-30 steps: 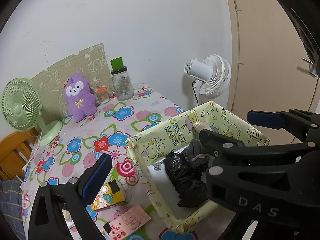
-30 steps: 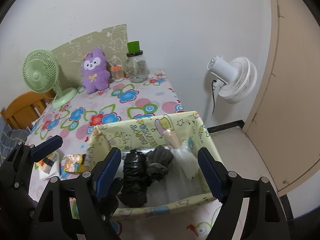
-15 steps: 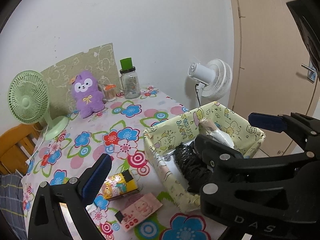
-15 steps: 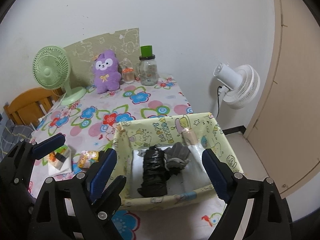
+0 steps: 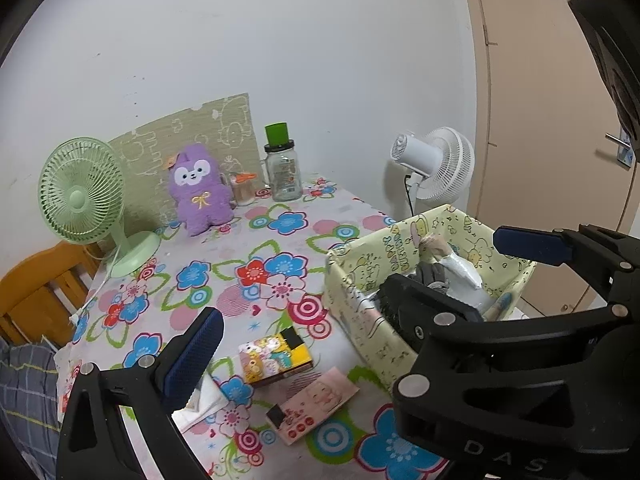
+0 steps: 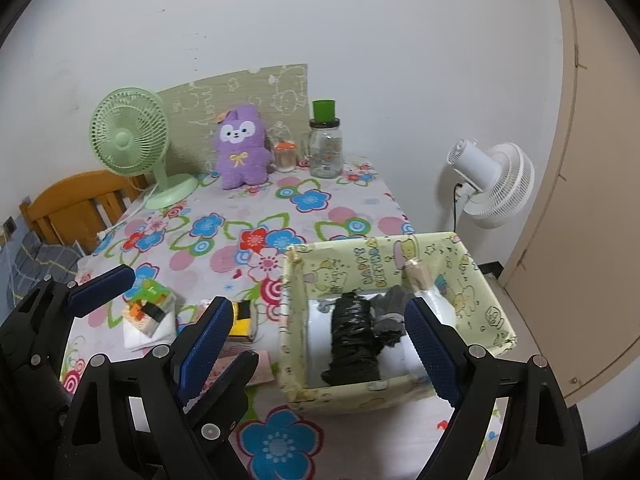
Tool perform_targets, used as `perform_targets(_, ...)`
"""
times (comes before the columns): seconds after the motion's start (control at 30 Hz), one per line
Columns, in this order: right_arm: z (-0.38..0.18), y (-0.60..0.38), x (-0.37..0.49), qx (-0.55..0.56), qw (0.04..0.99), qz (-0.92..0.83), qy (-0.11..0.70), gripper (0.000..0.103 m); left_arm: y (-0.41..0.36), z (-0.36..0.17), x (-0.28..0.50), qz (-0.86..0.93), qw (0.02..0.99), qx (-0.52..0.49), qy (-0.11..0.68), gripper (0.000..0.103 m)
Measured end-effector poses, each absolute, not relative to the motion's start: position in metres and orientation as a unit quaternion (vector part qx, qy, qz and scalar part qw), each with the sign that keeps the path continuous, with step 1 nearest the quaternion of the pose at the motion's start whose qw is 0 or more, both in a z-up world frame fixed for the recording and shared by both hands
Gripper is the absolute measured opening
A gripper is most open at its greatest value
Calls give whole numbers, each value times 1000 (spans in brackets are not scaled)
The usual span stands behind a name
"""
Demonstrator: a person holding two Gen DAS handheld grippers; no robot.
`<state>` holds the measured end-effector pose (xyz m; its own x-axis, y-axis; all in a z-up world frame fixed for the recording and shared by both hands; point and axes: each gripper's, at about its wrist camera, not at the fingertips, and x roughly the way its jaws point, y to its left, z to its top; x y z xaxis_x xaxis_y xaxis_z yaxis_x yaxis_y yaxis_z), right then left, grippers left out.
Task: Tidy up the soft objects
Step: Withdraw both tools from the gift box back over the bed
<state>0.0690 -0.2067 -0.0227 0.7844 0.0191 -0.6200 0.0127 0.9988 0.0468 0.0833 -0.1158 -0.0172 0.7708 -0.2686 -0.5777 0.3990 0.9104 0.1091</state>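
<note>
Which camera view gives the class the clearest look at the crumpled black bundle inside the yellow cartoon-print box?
The right wrist view. It looks down into the yellow cartoon-print box, so the crumpled black bundle shows nearly whole between the open right gripper fingers. In the left wrist view the right gripper's black frame covers most of the bundle; only a sliver shows.

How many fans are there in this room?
2. A green fan stands on the table's far left corner, beside the purple plush toy. A white fan stands off the table, by the wall on the right. Others may be out of view.
</note>
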Motion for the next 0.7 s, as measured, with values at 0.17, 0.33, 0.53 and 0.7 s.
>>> perform_targets(0.17,-23,-192,65,21,945,16,327,89,-101,-19,78,-170,937,111,284,102)
perform_targets(0.33,-27,-177,63,16,943,29,331,89,-87,-24,73,-160,939,107,286,102)
perform_targets(0.53,-35,-159,62,14,939,49,339,89,-69,-31,69,-141,940,106,291,102)
perform_targets(0.7,-44,-145,65,19,935,67,349,89,-55,-38,68,-124,942,99,296,102)
